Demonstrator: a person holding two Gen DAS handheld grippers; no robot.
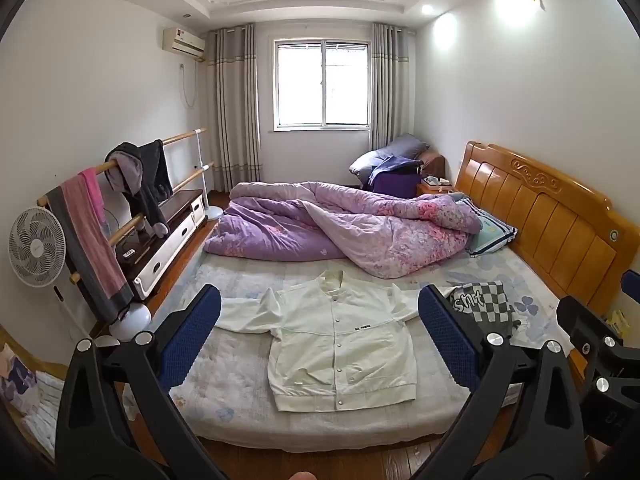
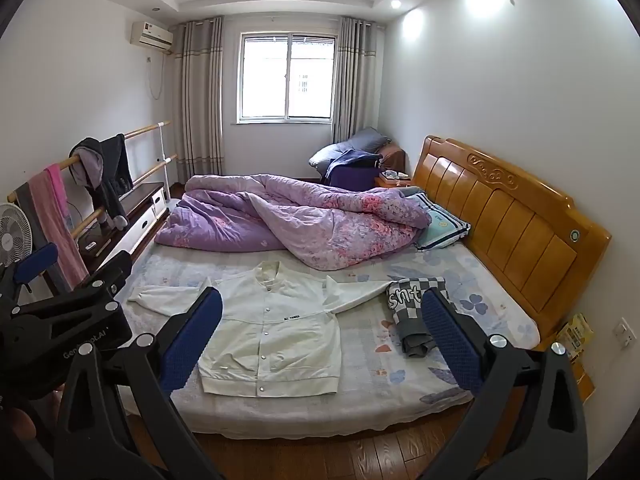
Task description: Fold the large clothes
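- Your left tool (image 1: 320, 332) has its blue pads wide apart and holds nothing; your right tool (image 2: 322, 336) is likewise spread and empty.
- Both tools hang short of the bed (image 1: 240, 412), above its near edge, so the folding looks not yet begun: this reads as the approach step.
- The white snap-button jacket (image 1: 340, 344) lies flat and face up on the bed, straight ahead of and between the left tool's pads, collar away from you, hem toward you, both sleeves spread out sideways.
- From the right tool the jacket sits ahead and toward its left pad; its right-hand sleeve (image 2: 360, 290) reaches to a folded checkered garment (image 2: 416, 312) just behind the right pad.
- Next, you would likely bring each tool down to a sleeve end or shoulder and close on the cloth, to turn the sleeves inward over the chest.
- Mind the checkered garment: it touches or overlaps that sleeve's cuff, I cannot tell which.
- Writing: the checkered garment shows large "snt"; the jacket's small black chest label (image 1: 363, 325) is too small to read; the left tool's body, seen from the right wrist, bears partly hidden lettering beginning "Gen" and ending ".AI".
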